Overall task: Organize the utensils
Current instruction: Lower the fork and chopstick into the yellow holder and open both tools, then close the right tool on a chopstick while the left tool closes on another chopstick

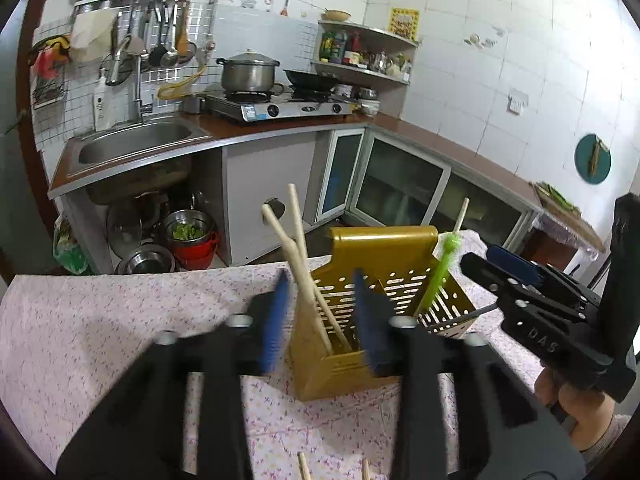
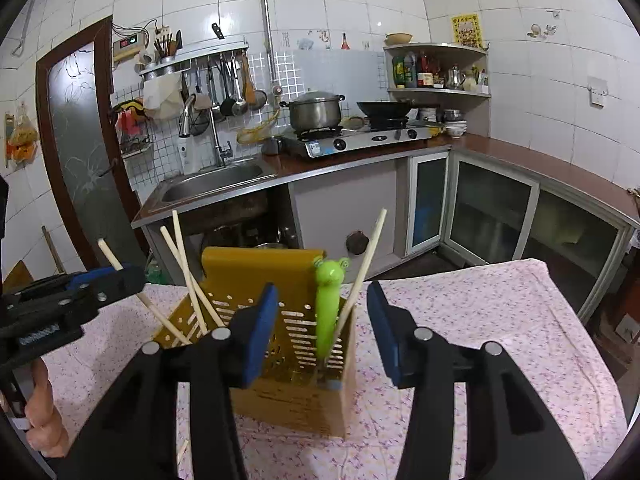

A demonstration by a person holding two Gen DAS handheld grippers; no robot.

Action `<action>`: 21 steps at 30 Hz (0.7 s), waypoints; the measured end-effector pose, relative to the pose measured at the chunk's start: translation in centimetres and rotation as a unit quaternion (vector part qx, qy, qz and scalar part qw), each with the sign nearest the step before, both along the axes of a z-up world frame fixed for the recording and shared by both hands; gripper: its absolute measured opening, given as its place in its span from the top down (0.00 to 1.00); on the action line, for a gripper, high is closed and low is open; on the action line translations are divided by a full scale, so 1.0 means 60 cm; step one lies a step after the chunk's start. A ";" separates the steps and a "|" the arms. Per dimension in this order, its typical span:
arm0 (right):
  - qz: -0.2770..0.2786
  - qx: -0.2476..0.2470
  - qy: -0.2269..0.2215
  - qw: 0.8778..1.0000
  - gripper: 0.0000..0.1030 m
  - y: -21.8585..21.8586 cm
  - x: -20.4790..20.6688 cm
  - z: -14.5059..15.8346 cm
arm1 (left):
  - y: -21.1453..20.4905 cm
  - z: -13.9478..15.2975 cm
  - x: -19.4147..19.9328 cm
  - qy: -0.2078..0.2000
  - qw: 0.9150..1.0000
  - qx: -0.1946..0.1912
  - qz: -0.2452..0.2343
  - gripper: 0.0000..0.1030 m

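Left wrist view: our left gripper [image 1: 320, 320] has its fingers apart and empty, the yellow utensil holder [image 1: 384, 276] on the counter [image 1: 120, 320] just beyond, chopsticks [image 1: 298, 248] rising between them. Right wrist view: our right gripper [image 2: 322, 334] also spreads empty fingers around the holder's green utensil [image 2: 328, 308].

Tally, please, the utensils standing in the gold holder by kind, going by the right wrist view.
Wooden chopsticks: 4 (three leaning at the left, one at the right)
Green frog-topped utensil: 1
Total: 5
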State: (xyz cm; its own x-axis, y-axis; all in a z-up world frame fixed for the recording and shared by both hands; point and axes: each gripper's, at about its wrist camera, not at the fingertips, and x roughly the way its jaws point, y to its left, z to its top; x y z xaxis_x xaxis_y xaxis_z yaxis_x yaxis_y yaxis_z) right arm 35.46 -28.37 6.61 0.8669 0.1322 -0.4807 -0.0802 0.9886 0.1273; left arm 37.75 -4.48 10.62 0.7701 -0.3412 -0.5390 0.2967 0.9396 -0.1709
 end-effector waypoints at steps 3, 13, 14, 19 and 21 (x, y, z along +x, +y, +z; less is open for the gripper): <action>-0.009 -0.004 -0.002 1.000 0.53 -0.006 -0.026 0.007 | 0.022 0.008 -0.028 -0.012 1.000 -0.005 0.009 0.34; -0.047 -0.020 0.042 0.998 0.48 -0.002 -0.141 -0.044 | 0.100 -0.065 -0.135 0.011 0.998 0.025 0.049 0.05; -0.049 -0.020 0.049 0.997 0.48 -0.001 -0.151 -0.055 | 0.105 -0.082 -0.141 0.025 0.998 0.027 0.051 0.05; -0.049 -0.005 0.100 0.994 0.47 0.011 -0.194 -0.118 | 0.126 -0.156 -0.165 0.079 0.994 0.049 0.055 0.05; -0.051 -0.006 0.114 0.992 0.47 0.017 -0.207 -0.139 | 0.132 -0.181 -0.176 0.089 0.992 0.073 0.058 0.05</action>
